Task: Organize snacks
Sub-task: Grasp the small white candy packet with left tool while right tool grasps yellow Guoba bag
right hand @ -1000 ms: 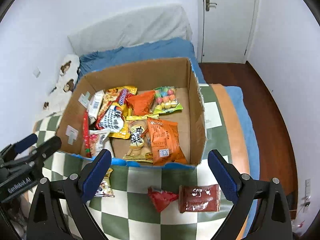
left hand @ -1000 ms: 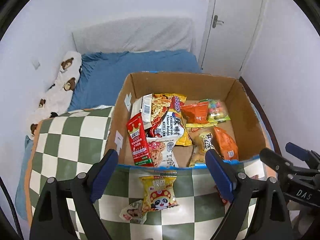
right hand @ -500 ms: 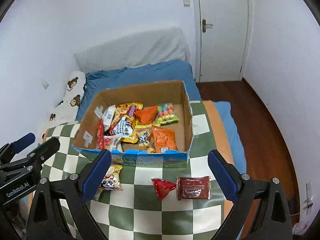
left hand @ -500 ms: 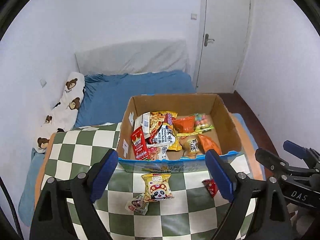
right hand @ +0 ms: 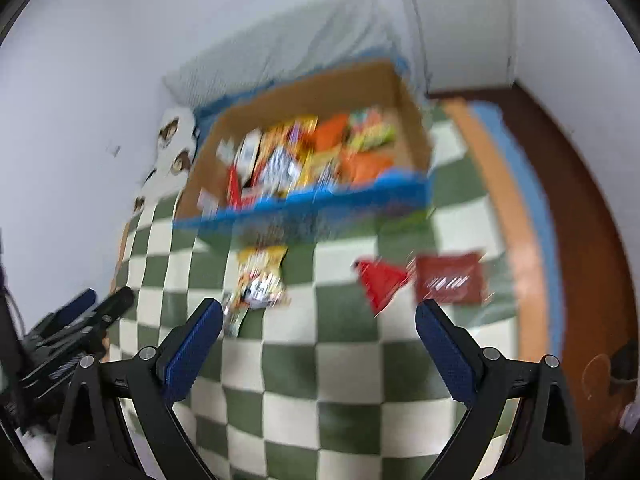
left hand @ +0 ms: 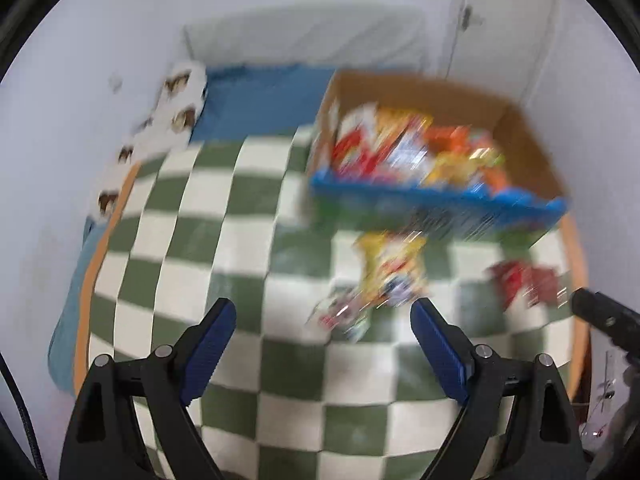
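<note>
Both views are blurred by motion. A cardboard box (left hand: 528,132) (right hand: 412,120) with a blue front edge holds several snack packs. In front of it on the green-and-white checked blanket (left hand: 224,216) (right hand: 348,360) lie a yellow panda snack pack (left hand: 390,272) (right hand: 262,276), a small pale wrapper (left hand: 340,316), a red pack (right hand: 380,280) (left hand: 516,280) and a dark red pack (right hand: 448,278). My left gripper (left hand: 323,320) hovers open over the blanket, nothing between its fingers. My right gripper (right hand: 318,320) is open too, above the blanket short of the red pack.
The blanket covers a bed with a blue sheet (left hand: 256,96), a bear-print pillow (left hand: 172,116) at the left and a grey pillow (left hand: 304,36) at the wall. Brown floor (right hand: 580,200) and a white door (right hand: 460,12) lie to the right.
Both grippers have pulled back from the box and swung; the box now looks smaller and farther. In the left view it has shifted right. Both pairs of jaws stay as wide.
</note>
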